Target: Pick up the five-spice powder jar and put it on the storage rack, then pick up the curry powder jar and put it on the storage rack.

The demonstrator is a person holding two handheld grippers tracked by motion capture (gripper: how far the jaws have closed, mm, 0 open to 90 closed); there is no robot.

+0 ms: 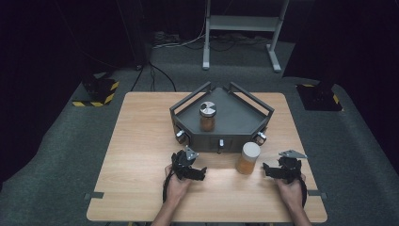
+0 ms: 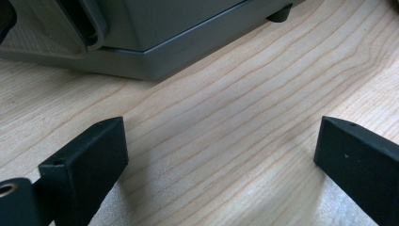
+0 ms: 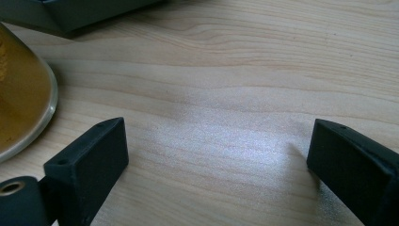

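Dark room, grey carpet, and a pale wood table (image 1: 141, 155) under the lamp. Both grippers rest low at the near edge. Left gripper (image 1: 188, 167) sits in front of the grey tray (image 1: 235, 120), jaws spread wide with bare wood between them, holding nothing. Right gripper (image 1: 282, 169) is the same story: jaws wide apart, nothing in them. Just beside it, in front of the tray's near right corner, stands a jar (image 1: 248, 158) with a pale lid and amber contents; its base edges into the right gripper view at (image 3: 23, 94). A second jar (image 1: 207, 117), silver-capped, already stands inside the tray. So my read: one in, one still out on the table, untouched. The grab, the lift and the placing all remain.
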